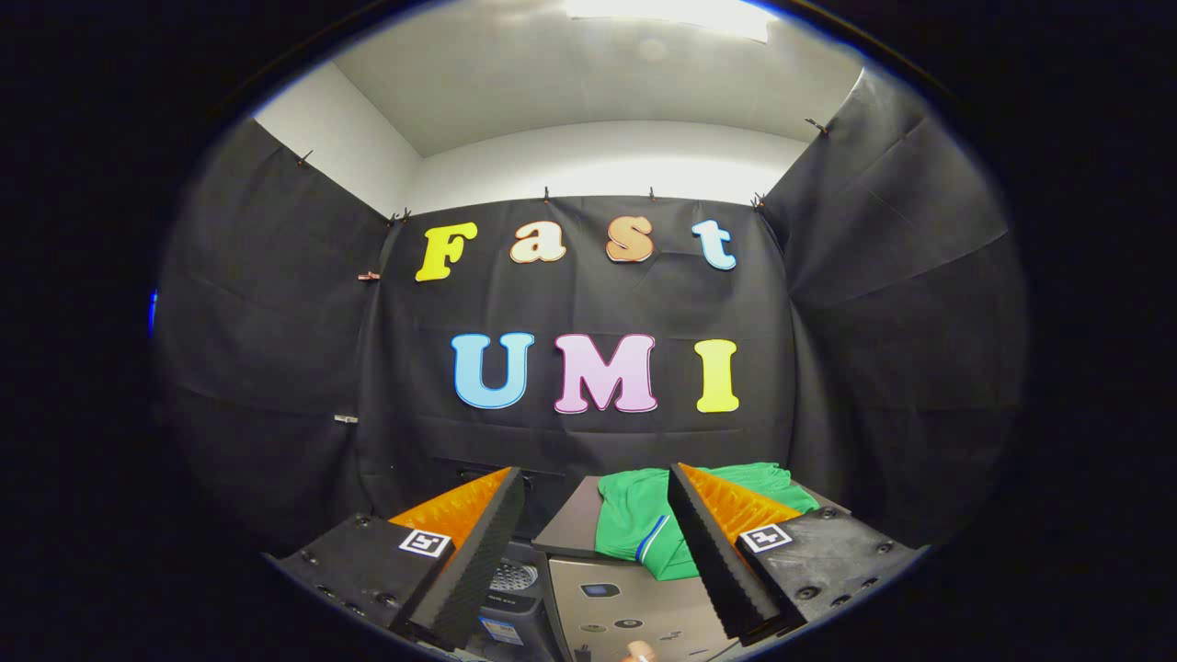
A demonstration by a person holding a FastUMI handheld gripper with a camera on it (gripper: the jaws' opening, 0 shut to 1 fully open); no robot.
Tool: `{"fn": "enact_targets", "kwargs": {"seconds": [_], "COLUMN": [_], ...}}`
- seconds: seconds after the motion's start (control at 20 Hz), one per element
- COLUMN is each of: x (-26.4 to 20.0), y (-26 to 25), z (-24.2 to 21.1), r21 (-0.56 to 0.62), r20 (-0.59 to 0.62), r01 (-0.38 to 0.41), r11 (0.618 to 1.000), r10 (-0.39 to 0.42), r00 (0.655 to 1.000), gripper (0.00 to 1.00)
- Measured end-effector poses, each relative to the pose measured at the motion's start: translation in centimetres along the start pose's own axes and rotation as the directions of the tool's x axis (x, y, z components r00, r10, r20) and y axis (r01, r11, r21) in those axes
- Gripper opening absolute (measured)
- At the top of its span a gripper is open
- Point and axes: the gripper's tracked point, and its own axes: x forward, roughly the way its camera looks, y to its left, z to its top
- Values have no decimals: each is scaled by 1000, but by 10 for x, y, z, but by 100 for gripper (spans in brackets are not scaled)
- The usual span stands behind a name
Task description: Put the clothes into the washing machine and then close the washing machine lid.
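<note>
A green garment (644,519) with a blue and white trim lies bunched on a dark flat panel (570,529), just beyond my fingertips and partly hidden by the right finger. Below it, between the fingers, is the grey top of the washing machine (625,602) with small control marks. To its left, by the left finger, I see down into the machine's drum (511,577). My gripper (595,485) is open and held above the machine, with nothing between its fingers (478,561).
Black cloth walls close the booth in behind and on both sides, with white wall and ceiling above. A fingertip of a person (637,654) pokes in at the near edge of the machine top.
</note>
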Motion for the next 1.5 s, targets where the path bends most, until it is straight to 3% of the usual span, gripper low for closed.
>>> {"fn": "enact_targets", "kwargs": {"seconds": [0.85, 1.5], "x": [11, 117], "y": [-18, -73], "z": [8, 18], "r21": [6, -3], "r20": [0, -85], "r01": [21, 142], "r11": [1000, 990], "r10": [-21, -142], "r00": [1000, 986], "gripper": [98, 98]}}
